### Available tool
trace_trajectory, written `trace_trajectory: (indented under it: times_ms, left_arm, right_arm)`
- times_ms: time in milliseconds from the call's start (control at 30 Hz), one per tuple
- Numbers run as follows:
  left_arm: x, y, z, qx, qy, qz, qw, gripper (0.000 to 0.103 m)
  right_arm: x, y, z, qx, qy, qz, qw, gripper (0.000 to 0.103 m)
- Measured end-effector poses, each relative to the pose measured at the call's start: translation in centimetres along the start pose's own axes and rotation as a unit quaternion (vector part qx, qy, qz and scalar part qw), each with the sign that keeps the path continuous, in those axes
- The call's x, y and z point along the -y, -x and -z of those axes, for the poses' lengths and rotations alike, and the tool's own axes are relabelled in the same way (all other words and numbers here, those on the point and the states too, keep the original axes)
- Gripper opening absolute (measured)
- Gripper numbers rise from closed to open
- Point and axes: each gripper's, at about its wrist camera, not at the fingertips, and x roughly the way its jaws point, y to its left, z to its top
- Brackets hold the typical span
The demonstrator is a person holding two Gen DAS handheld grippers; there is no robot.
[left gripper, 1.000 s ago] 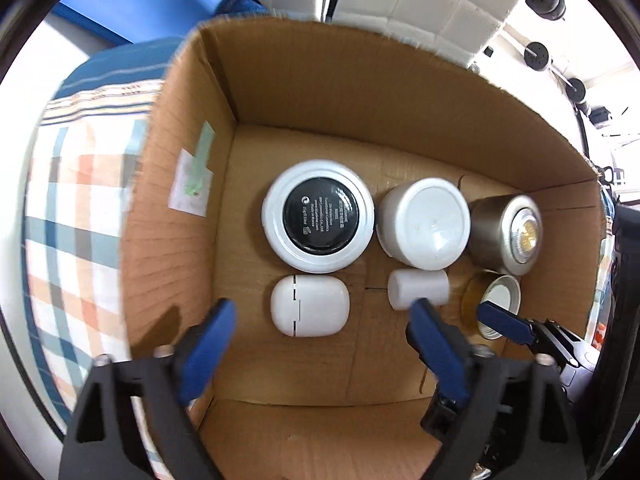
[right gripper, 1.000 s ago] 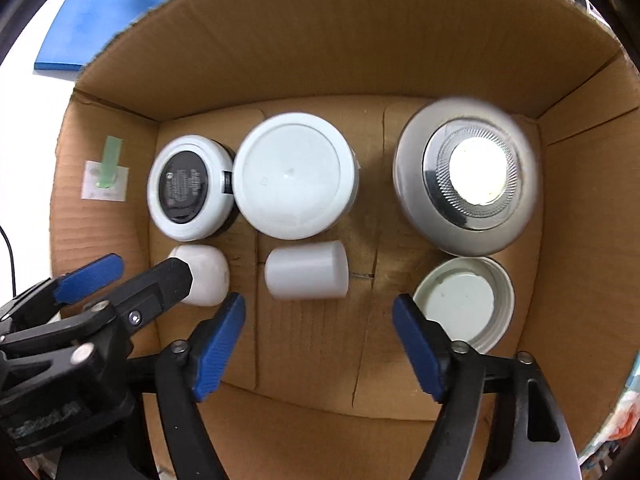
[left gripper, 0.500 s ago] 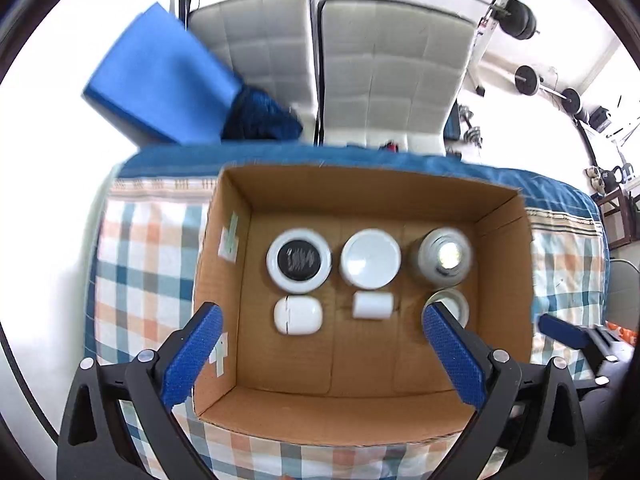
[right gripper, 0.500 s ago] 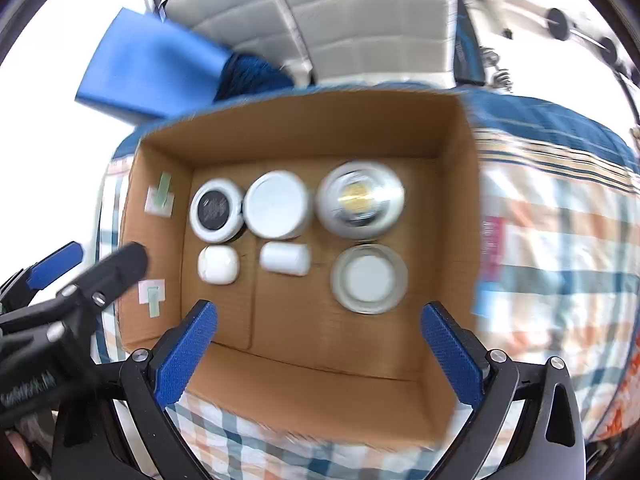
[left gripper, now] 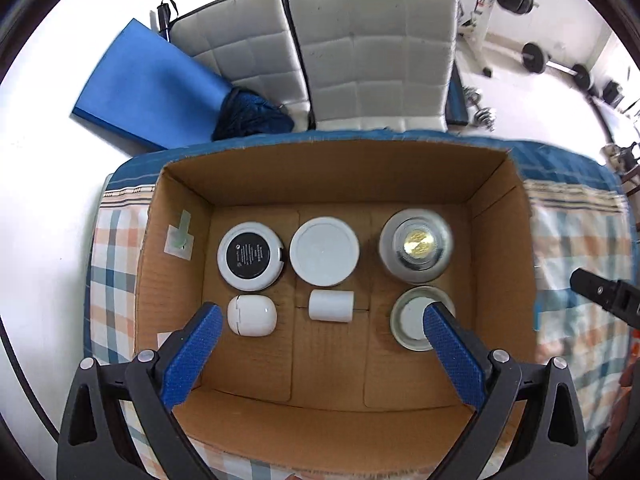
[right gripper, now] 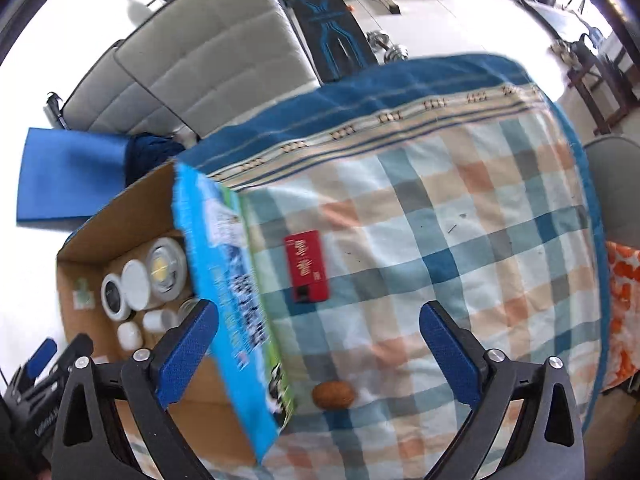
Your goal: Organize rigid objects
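An open cardboard box (left gripper: 340, 176) holds a black-faced white disc (left gripper: 251, 256), a white lidded tub (left gripper: 324, 251), a silver can (left gripper: 416, 246), a white egg-shaped case (left gripper: 252, 315), a small white cylinder (left gripper: 331, 306) and a tin lid (left gripper: 412, 320). My left gripper (left gripper: 322, 316) hangs open high above them, holding nothing. My right gripper (right gripper: 319, 309) is over the checked cloth right of the box (right gripper: 236, 300). Its jaws are closing, wide apart, with nothing between them. Below it lie a red packet (right gripper: 307, 266) and a brown oval thing (right gripper: 333, 395).
The checked cloth (right gripper: 460, 208) covers the surface under the box. Behind it stand grey padded chairs (left gripper: 372, 52), a blue mat (left gripper: 140, 88) and barbell weights (left gripper: 536, 56). An orange patterned cloth (right gripper: 624, 300) lies at the far right edge.
Both grippers rose out of the box. The right one swung right over the cloth, bringing the red packet and brown thing into view. The left one pulled back above the box.
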Motion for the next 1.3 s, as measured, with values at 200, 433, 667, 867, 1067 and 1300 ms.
trace_trajectory:
  times_ms: [200,433,667,867,1067,1300]
  left_arm:
    - [1.9,-3.9,-0.1,-0.017,-0.008,-0.045,0.9988,0.103]
    - [2.8,-5.5,-0.5,-0.025,-0.016,-0.059,0.9978,0.103]
    - [3.2,-6.2,-0.3,-0.032,-0.023,-0.069,0.9968,0.103]
    - [3.4,-5.4,0.0,-0.027,-0.024,-0.067,0.9971,0.103]
    - [4.2,-3.8,0.0,-0.013,-0.024,-0.055,0.9981,0.103]
    - [6.7,-2.1,0.9,0.002,-0.039,-0.043,0.9983,0.103]
  right_arm:
    - [-0.2,-7.0,-1.2,-0.050,-0.006,-0.016,0.999,0.074]
    - [-0.4,-11.2,-2.0,-0.075,-0.001,-0.004,0.997,0.065]
    - [-2.9,-11.4,-1.2,-0.072,0.085,0.075,0.991,0.043]
    - [-0.8,-10.9,-0.2,-0.081,0.095,0.090,0.988,0.036]
    - [8.0,-9.1,0.9,-0.090,0.037,0.112,0.989,0.036]
    - [16.5,-7.1,2.6,-0.091,-0.033,0.121,0.988,0.037]
